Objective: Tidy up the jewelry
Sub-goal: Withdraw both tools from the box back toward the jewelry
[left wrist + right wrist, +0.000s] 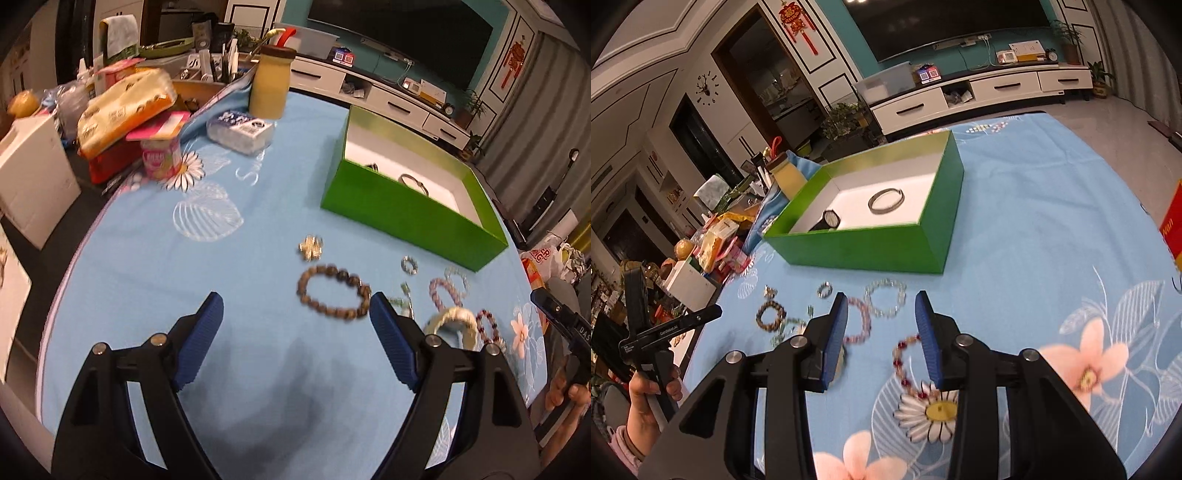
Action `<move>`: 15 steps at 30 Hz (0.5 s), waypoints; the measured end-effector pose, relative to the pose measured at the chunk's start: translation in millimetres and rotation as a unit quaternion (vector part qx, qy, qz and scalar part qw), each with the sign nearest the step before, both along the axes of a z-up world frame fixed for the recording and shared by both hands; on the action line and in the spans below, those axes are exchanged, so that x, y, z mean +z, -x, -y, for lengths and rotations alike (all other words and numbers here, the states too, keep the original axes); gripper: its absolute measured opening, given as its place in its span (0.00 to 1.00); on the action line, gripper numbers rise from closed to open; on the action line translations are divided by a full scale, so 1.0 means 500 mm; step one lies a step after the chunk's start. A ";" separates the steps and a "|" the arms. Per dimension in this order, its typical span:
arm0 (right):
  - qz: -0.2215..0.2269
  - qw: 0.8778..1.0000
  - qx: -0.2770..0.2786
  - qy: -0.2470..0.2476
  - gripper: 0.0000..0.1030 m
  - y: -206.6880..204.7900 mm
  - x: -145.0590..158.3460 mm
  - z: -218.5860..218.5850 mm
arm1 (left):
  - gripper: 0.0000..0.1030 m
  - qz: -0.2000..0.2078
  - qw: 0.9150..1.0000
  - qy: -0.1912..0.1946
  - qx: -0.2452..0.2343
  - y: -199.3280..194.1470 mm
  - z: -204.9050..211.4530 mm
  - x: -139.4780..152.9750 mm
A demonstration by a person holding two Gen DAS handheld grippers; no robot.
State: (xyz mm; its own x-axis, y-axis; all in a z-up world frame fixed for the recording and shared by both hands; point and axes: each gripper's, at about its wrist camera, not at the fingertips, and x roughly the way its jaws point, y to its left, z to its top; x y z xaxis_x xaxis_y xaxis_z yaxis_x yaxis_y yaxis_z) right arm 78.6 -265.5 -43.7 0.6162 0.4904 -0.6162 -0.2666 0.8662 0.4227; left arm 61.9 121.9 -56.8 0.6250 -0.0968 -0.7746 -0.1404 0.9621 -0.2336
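Both tongs apart, empty: left tongs (295, 321), right tongs (881, 334). Bracelets (334, 295) loose on blue surface (229, 280), before green box (871, 251); watch (827, 220) inside. Yellow jar (269, 83), tissue pack (240, 131) behind. Writing unreadable.

A green box (871, 254) with a white floor stands open on the table, holding a metal bangle (885, 200) and a black watch (827, 220). Just before it lie loose bracelets: brown beads (333, 296), purple beads (445, 292), clear beads (885, 297) and dark red beads (905, 363).
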 end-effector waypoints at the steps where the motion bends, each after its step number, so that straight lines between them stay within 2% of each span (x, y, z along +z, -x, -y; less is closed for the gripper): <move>1: -0.003 1.000 0.002 0.002 0.37 0.010 -0.003 0.000 | 0.80 -0.002 1.000 0.001 -0.002 0.008 0.003 -0.002; 15: -0.024 0.999 0.004 0.024 0.37 0.084 -0.039 0.000 | 0.80 -0.012 0.999 0.015 -0.035 0.077 0.054 -0.012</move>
